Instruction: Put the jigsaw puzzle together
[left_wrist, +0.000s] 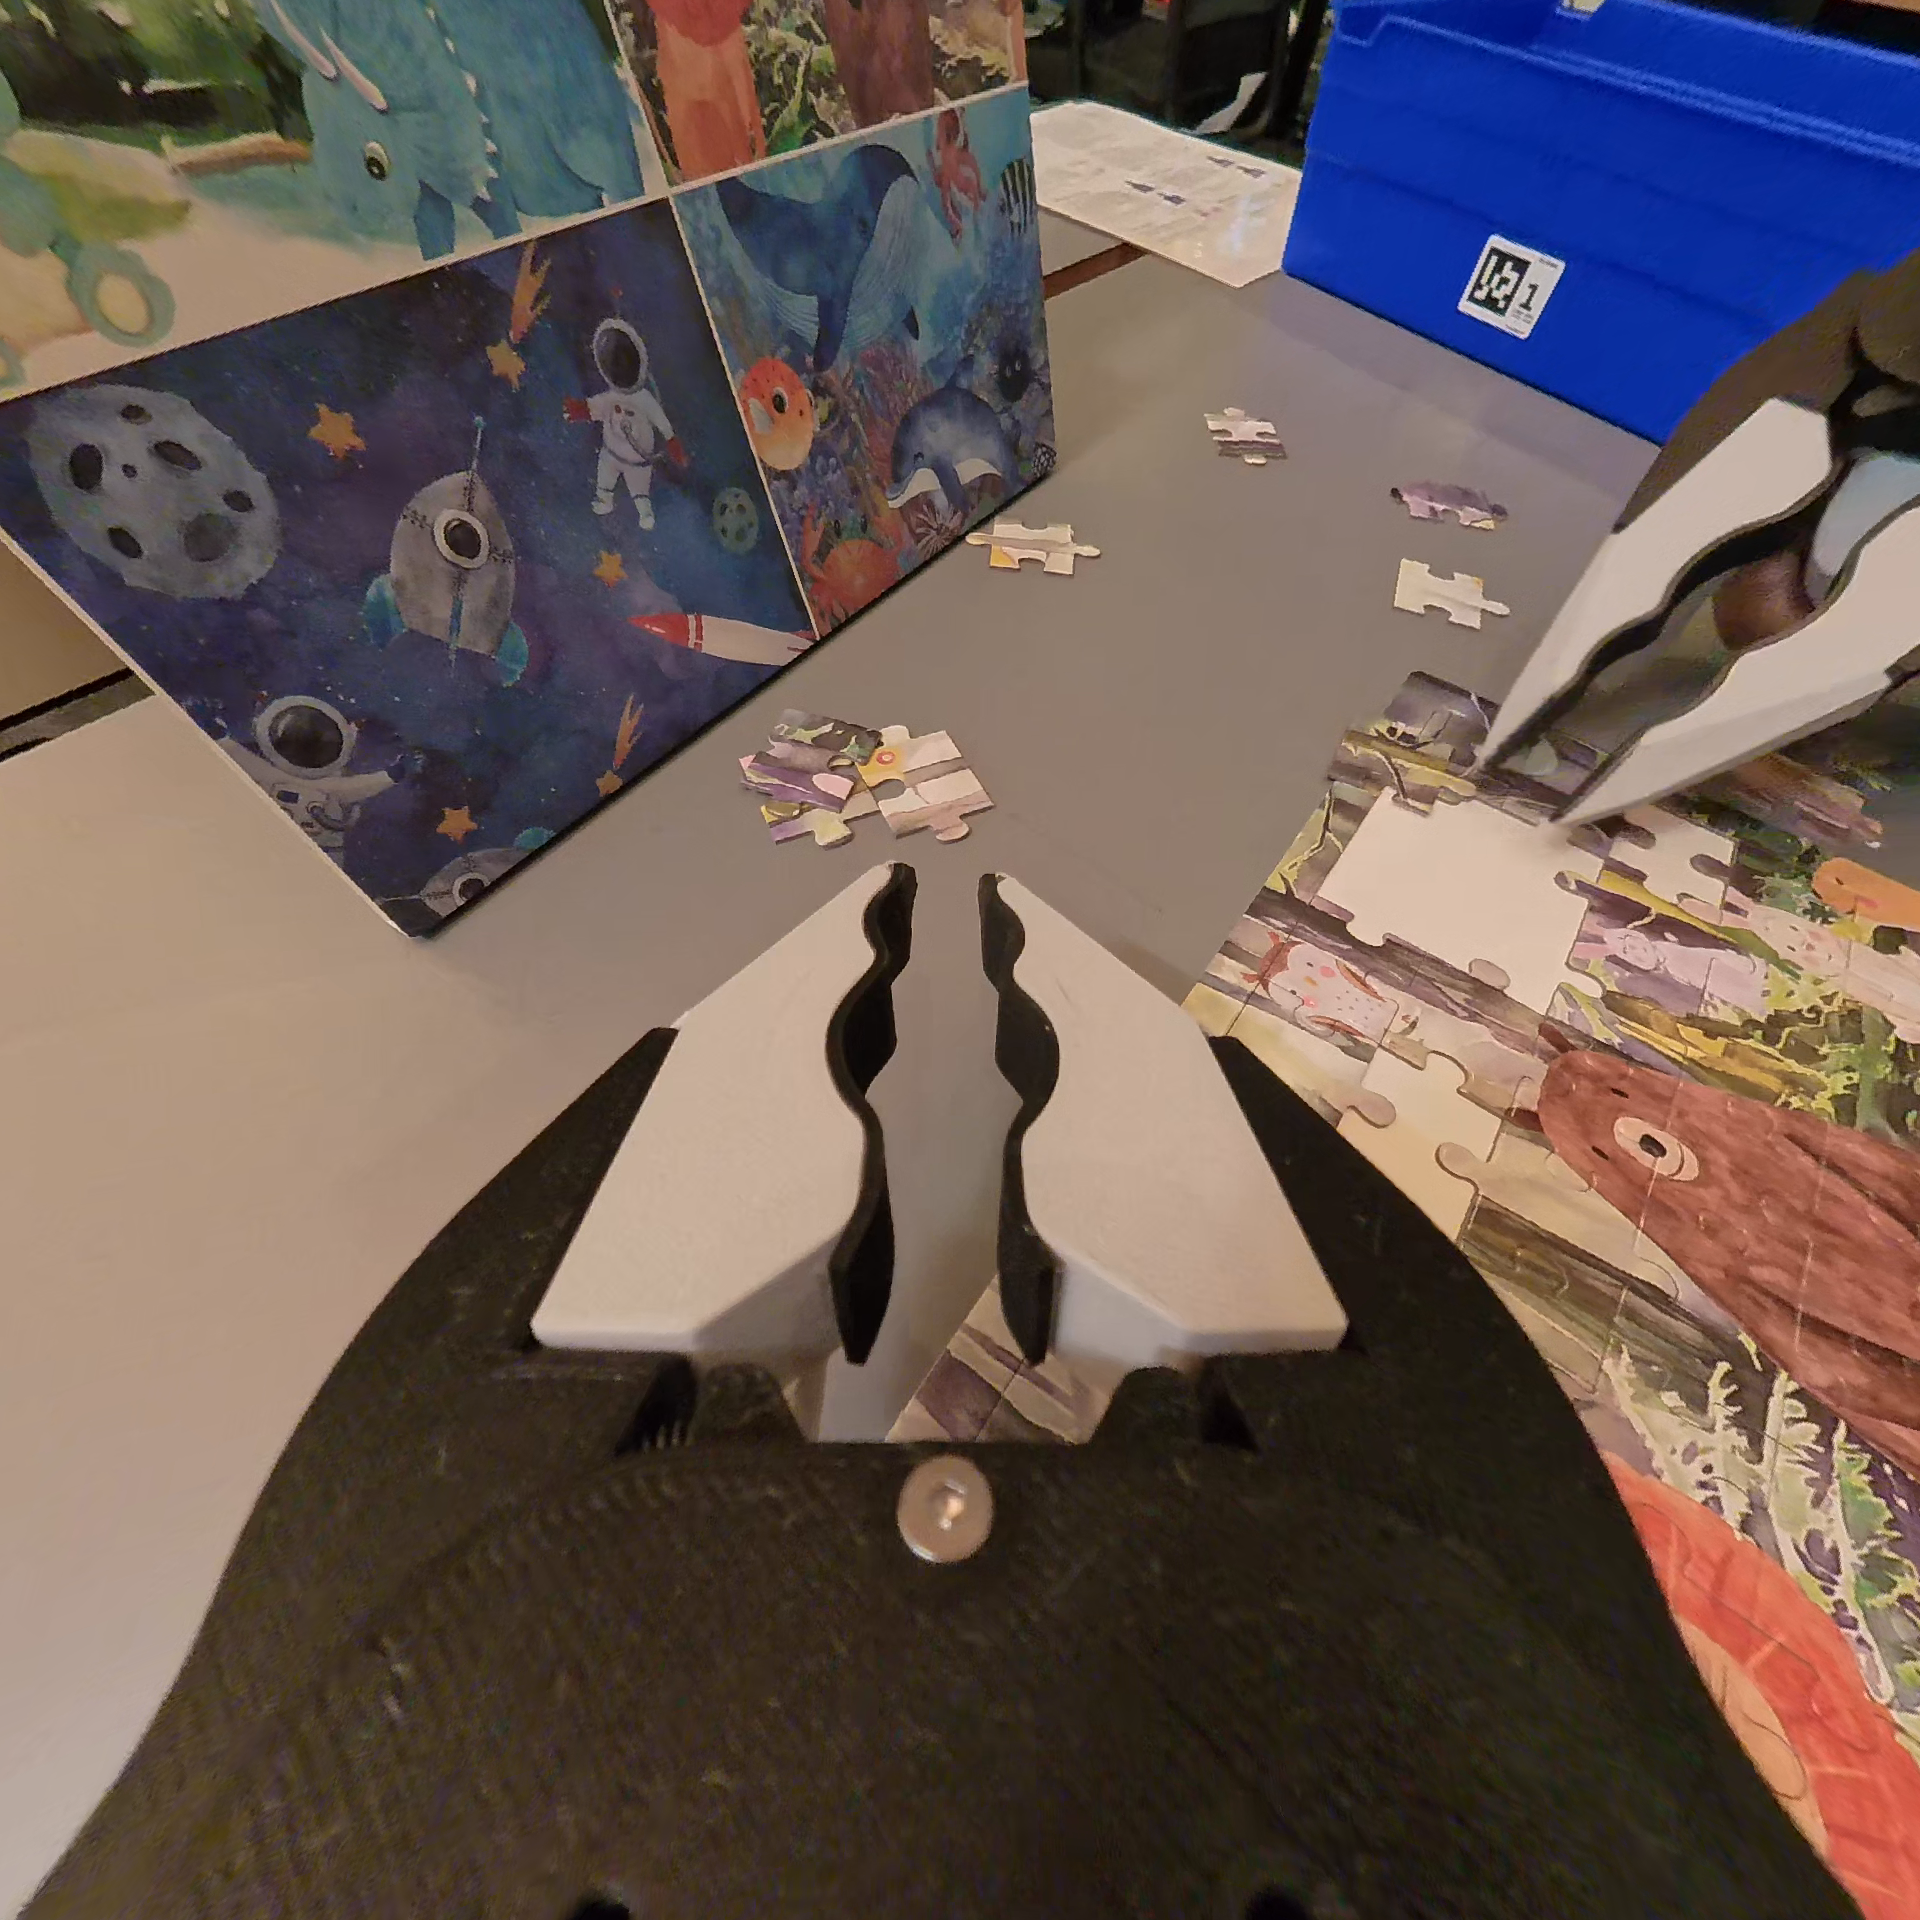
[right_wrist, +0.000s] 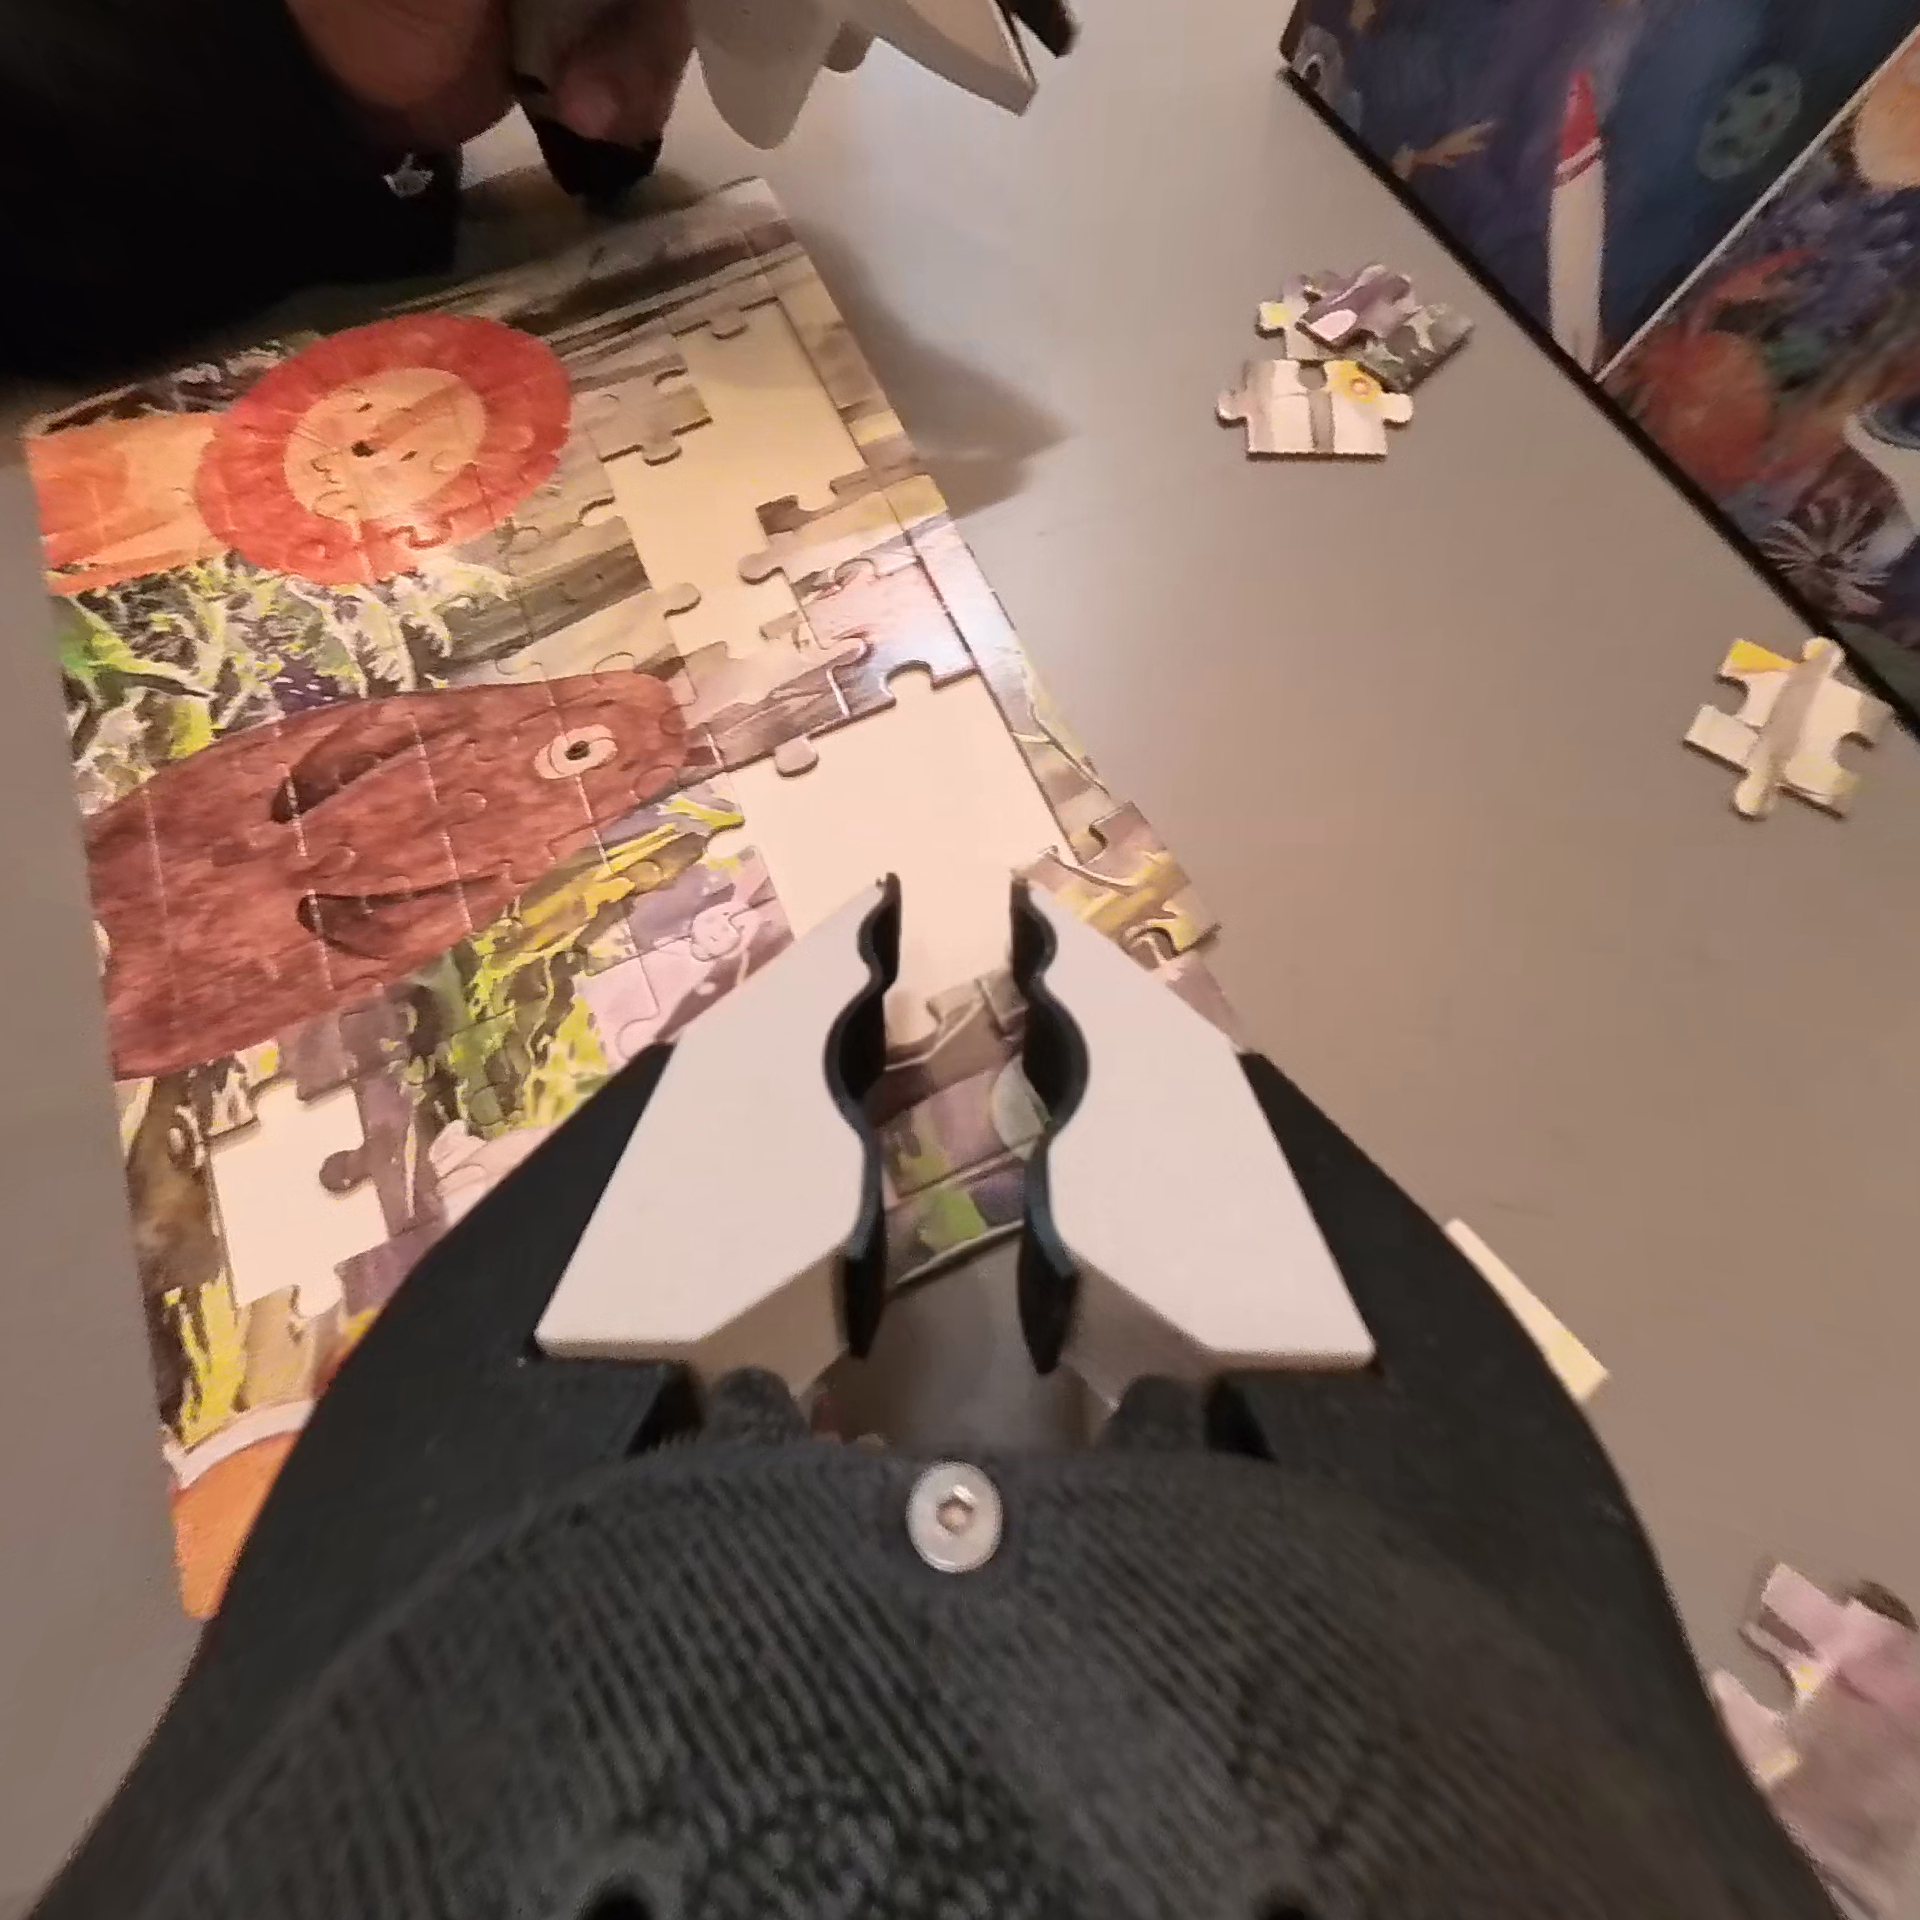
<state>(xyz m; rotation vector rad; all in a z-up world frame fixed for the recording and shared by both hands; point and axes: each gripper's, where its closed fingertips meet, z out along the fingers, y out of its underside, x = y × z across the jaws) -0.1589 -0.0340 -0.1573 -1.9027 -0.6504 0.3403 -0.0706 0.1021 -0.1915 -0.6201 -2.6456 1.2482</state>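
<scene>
The partly built animal jigsaw (left_wrist: 1683, 1164) lies flat on the grey table, with white gaps (left_wrist: 1455, 894) where pieces are absent. My left gripper (left_wrist: 948, 881) is open and empty, low over the table just left of the puzzle. My right gripper (left_wrist: 1532, 790) is open and empty, its tips down at the puzzle's far corner beside a gap. In the right wrist view my right gripper (right_wrist: 954, 891) hangs over that corner of the jigsaw (right_wrist: 416, 727). Loose pieces lie in a small heap (left_wrist: 862, 774) (right_wrist: 1340, 353) and singly (left_wrist: 1034, 545) (left_wrist: 1444, 592).
An illustrated puzzle box (left_wrist: 520, 468) stands tilted on the left, close to the heap. A blue bin (left_wrist: 1610, 156) and a paper sheet (left_wrist: 1153, 187) are at the back. More loose pieces (right_wrist: 1829, 1662) lie near the right gripper. A person's hand (right_wrist: 603, 94) is beyond the puzzle. The left gripper's tips are roughly 15 cm from the right gripper's. The right tips stand about 9 cm off the partly built animal jigsaw (left_wrist: 1683, 1164). Seen from the right wrist view (right_wrist: 545, 760) as well.
</scene>
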